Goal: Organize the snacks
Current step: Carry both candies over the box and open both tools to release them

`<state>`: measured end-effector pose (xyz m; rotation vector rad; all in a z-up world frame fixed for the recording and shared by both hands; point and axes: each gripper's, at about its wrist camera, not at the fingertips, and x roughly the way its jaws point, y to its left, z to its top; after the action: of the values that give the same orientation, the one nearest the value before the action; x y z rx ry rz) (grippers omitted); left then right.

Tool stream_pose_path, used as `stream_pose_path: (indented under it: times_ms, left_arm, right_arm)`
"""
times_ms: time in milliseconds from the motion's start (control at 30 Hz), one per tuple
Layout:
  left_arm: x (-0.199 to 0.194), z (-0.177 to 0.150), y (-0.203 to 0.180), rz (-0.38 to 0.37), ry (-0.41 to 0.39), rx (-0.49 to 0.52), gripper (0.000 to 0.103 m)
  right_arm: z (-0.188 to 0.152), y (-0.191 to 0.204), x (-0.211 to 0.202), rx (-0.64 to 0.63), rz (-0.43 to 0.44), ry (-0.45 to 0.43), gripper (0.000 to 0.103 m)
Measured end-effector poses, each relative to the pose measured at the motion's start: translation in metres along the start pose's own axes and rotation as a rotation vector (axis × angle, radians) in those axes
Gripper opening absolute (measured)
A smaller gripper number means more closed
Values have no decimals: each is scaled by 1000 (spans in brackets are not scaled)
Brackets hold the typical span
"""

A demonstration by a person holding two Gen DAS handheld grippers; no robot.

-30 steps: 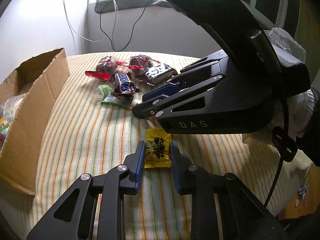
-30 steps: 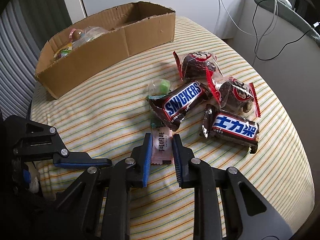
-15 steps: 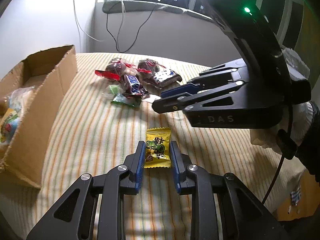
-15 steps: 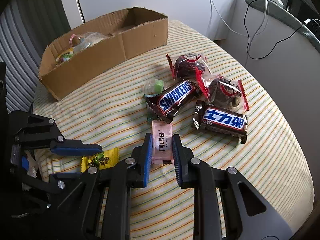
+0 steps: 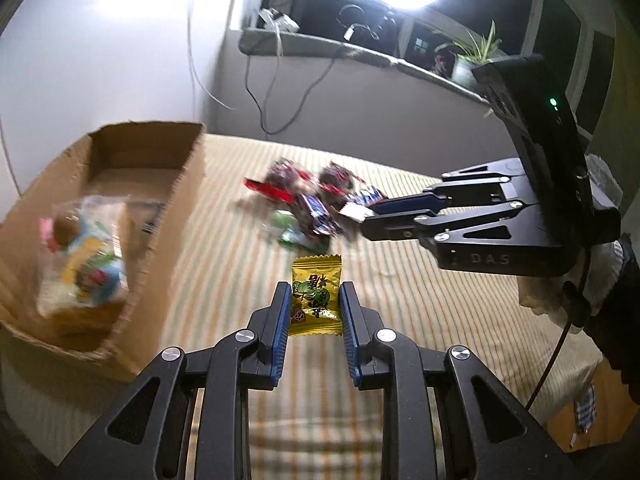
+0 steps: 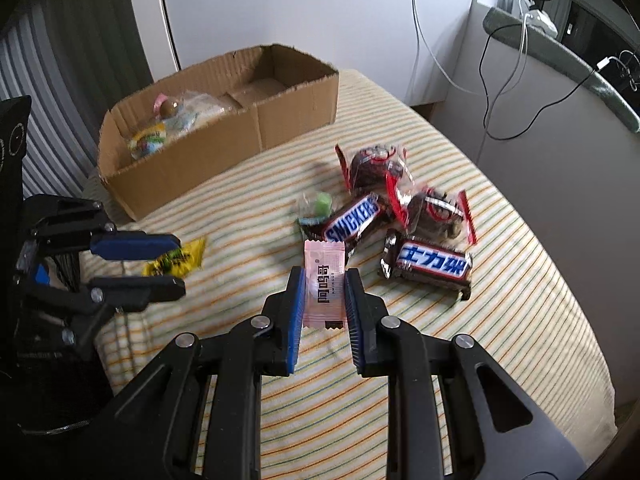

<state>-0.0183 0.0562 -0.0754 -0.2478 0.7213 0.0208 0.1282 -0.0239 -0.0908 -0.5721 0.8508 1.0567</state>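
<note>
Striped cloth-covered counter; left hand-held gripper pinches yellow candy packet, right hand-held gripper pinches pink sachet; brown cardboard box beyond them, by white wall.

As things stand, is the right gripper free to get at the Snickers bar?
Probably not yet: the right gripper is shut on a pink sachet. The Snickers bar lies just ahead, uncovered on top.

Matt, rough-edged corrugated brown cardboard box. Striped woven cloth table cover, soft and matt. Glossy yellow foil candy wrapper; glossy pale pink plastic sachet. Matt black plastic gripper fingers with bright metal screws.
</note>
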Motion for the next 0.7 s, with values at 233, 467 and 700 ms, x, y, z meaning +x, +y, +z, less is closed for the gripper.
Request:
stream_pose_path:
  times_ms: [233, 467, 700]
  left_arm:
    - [-18, 15, 30, 62, -51, -18, 23]
    - [-35, 27, 63, 139, -89, -37, 23]
    - [-49, 32, 93, 203, -120, -60, 23]
  right_arm:
    - [27, 7, -9, -12, -1, -47, 20]
    - [61, 22, -1, -44, 6, -78, 20]
    - [89, 36, 11, -69, 24, -89, 20]
